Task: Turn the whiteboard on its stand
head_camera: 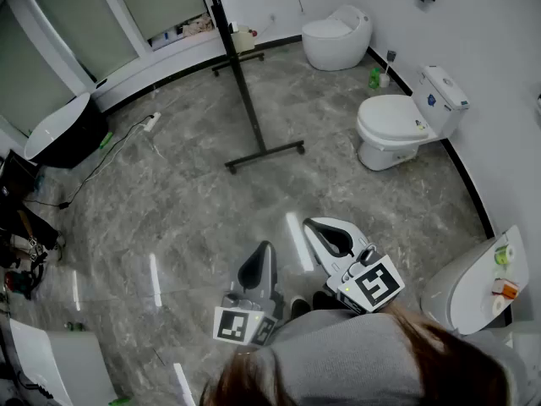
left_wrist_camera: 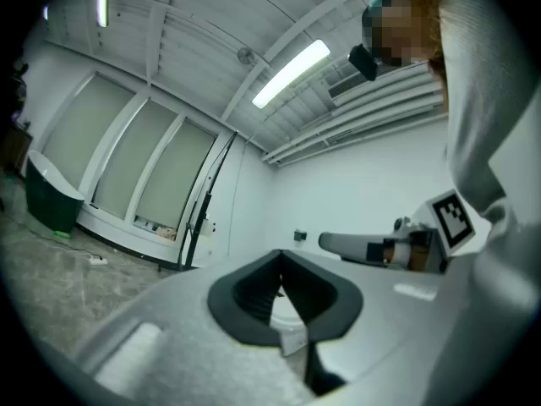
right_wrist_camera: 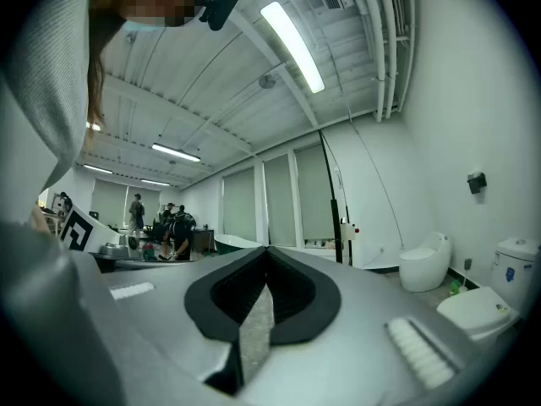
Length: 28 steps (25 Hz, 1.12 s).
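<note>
Whiteboard stand [head_camera: 243, 87] — toilet [head_camera: 396, 125] nearby

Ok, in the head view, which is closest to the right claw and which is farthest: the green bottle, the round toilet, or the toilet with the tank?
Starting from the right claw:
1. Toilet with the tank, ahead and to the right.
2. Green bottle, just beyond that toilet.
3. Round toilet, farthest back, near the top of the view.
</note>
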Tool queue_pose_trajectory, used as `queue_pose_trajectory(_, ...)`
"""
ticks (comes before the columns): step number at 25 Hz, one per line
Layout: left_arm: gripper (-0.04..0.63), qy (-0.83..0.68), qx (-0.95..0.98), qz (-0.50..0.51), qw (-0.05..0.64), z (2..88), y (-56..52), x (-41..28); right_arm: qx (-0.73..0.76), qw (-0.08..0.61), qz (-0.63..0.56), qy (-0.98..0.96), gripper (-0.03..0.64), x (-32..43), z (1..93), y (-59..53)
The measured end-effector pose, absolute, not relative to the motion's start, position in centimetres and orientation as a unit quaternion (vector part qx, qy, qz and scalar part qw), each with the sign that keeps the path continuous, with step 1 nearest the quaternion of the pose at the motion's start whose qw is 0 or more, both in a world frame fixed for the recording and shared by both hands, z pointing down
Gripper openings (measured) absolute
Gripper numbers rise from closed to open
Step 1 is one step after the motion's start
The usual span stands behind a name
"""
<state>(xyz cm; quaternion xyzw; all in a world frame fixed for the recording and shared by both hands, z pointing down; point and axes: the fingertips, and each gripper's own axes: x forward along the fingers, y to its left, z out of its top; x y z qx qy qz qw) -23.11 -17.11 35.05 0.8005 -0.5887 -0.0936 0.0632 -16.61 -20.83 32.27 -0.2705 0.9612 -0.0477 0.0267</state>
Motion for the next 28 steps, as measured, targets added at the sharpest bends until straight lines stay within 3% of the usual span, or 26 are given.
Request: queue_pose_trajectory(28, 0.000, -0.611, 0.783, -0.097, 0.060, 36.1, -19.0, -20.1, -0.233, 0.033, -0.034, 0.971, 0.003, -14.4, 32.9, -22.9)
